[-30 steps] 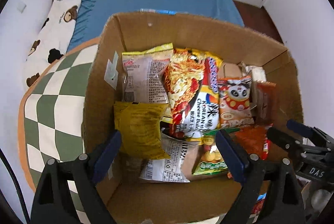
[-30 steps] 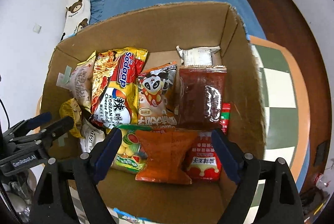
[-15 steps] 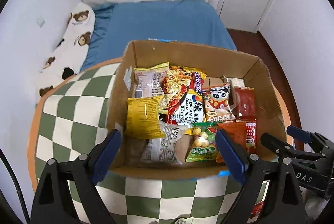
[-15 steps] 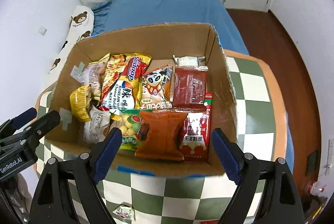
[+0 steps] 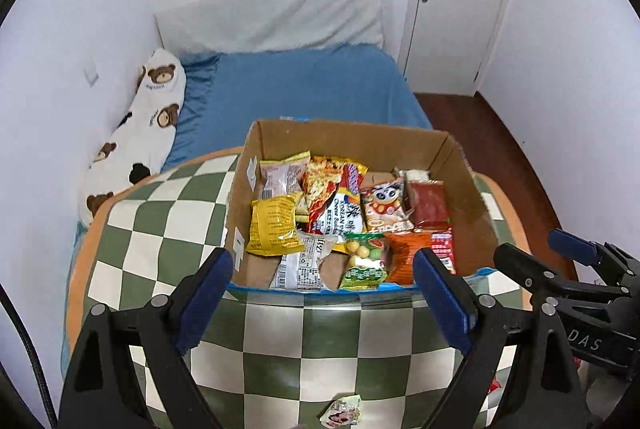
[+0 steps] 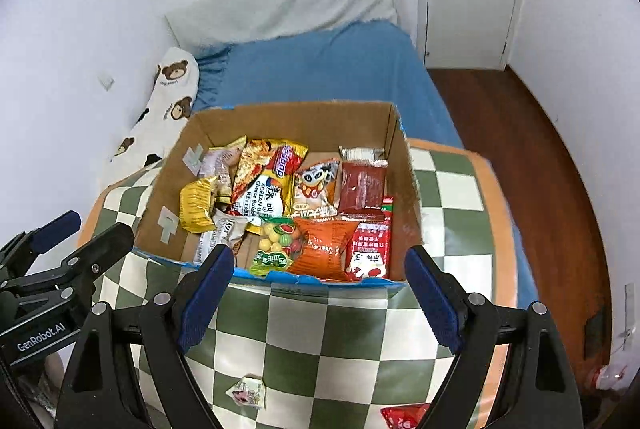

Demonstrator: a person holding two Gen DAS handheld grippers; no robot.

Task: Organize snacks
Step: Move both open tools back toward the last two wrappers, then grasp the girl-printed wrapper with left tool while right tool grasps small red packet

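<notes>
In the centre of both views stands the cardboard box [image 5: 352,145], open at the top, on the round table with a green and white checked cloth [image 5: 160,229]. Snack packets fill it: a yellow packet [image 5: 272,225] at its left side, a noodle packet [image 5: 336,205] in the middle, a panda packet [image 5: 384,205], and an orange packet [image 6: 326,249] near the front wall. The left gripper [image 5: 324,293] is at the bottom of the left view, its fingers spread wide, holding nothing. The right gripper [image 6: 316,289] is also spread and empty. One small wrapped sweet [image 6: 248,391] lies on the cloth, at the lower middle of the frame, apart from the box. A blue bed [image 5: 304,89] is behind the table.
</notes>
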